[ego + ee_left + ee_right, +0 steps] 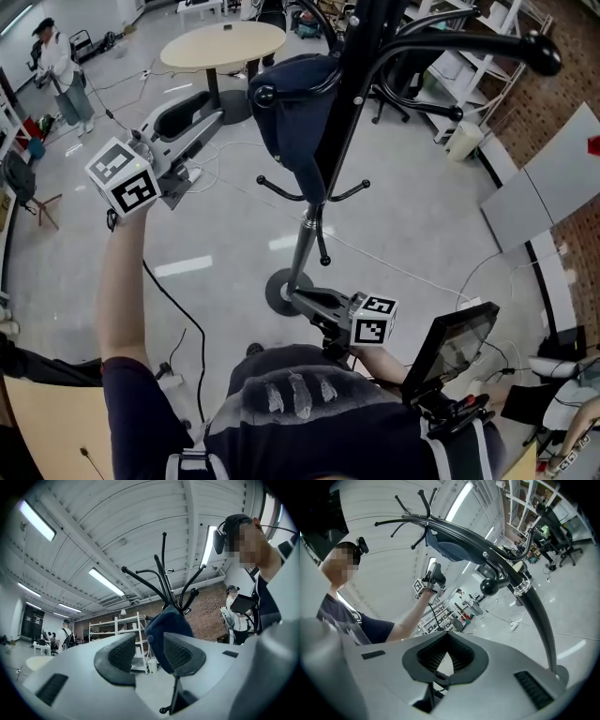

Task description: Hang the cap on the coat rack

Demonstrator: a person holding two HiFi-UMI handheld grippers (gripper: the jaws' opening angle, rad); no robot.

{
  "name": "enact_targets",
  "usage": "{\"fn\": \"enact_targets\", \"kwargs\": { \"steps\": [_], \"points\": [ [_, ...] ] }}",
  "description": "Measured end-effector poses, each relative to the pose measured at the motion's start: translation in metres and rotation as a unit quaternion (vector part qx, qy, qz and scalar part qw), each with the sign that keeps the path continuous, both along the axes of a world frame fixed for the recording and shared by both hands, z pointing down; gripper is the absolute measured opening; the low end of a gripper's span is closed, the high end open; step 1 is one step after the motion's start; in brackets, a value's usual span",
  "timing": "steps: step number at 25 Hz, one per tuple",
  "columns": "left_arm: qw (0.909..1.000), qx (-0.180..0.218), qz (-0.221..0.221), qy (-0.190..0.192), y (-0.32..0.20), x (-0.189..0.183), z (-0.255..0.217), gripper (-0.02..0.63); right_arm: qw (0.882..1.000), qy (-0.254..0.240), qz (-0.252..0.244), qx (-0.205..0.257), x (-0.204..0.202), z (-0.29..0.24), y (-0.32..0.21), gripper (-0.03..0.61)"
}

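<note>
The left gripper point(208, 105) is hanging just beside the cap point(298, 112), its jaws spread with nothing between them. That is likely because the cap is already draping over a hook point(265, 95) of the coat rack point(361, 66) and carrying its own weight. Lower down, the right gripper point(302, 300) is pointing at the pole point(309, 239), jaws pressed together and empty, seemingly idling.

Coat rack point(345, 112) top past the head view's upper edge, cap point(291, 117) right side behind that rack.
</note>
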State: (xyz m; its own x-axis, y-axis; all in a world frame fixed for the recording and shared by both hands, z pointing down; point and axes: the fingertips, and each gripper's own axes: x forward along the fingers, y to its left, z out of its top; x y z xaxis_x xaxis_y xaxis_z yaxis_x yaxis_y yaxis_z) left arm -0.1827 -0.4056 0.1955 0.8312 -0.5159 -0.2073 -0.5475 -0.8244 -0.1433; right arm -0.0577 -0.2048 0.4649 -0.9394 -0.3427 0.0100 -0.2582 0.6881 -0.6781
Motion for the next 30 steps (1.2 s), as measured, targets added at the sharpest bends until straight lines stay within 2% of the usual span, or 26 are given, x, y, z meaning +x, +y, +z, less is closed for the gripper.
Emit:
{"fn": "enact_targets", "kwargs": {
  "steps": [4,10,14,16,23,25,27,29,30],
  "points": [
    [0.9999,-0.004,-0.005,-0.011,0.004,-0.014,0.004,0.178,1.0,0.005,-0.007,0.004,-0.017,-0.001,0.001,0.003],
    [0.9993,0.005,-0.021,-0.03,0.013,-0.003,0.014,0.178,1.0,0.01,-0.015,0.009,-0.01,-0.002,0.002,0.003],
    [0.9976,0.01,-0.027,-0.063,0.034,0.011,0.047,0.178,1.0,0.003,-0.004,0.01,-0.001,-0.003,0.001,0.003],
    [0.9978,0.01,-0.023,-0.062,0.039,0.024,0.064,0.178,1.0,-0.009,0.003,0.01,0.008,-0.003,-0.002,0.003],
    [0.999,-0.032,-0.027,-0.018,0.084,0.037,0.118,0.176,1.0,-0.015,0.012,-0.013,0.018,0.016,0.007,0.003],
    [0.9975,-0.06,-0.037,0.009,0.108,0.038,0.142,0.148,1.0,-0.015,0.011,-0.015,0.015,0.021,0.007,0.003],
    [0.9906,-0.112,-0.046,0.065,0.137,0.044,0.175,0.01,1.0,-0.014,0.007,-0.017,0.017,0.026,0.009,0.003],
    [0.9779,-0.172,-0.038,0.112,0.16,0.062,0.204,0.008,1.0,-0.015,0.0,-0.015,0.027,0.024,0.008,0.003],
    [0.9732,-0.195,-0.031,0.118,0.167,0.075,0.212,0.008,1.0,-0.017,-0.004,-0.014,0.035,0.021,0.006,0.003]
  ]
}}
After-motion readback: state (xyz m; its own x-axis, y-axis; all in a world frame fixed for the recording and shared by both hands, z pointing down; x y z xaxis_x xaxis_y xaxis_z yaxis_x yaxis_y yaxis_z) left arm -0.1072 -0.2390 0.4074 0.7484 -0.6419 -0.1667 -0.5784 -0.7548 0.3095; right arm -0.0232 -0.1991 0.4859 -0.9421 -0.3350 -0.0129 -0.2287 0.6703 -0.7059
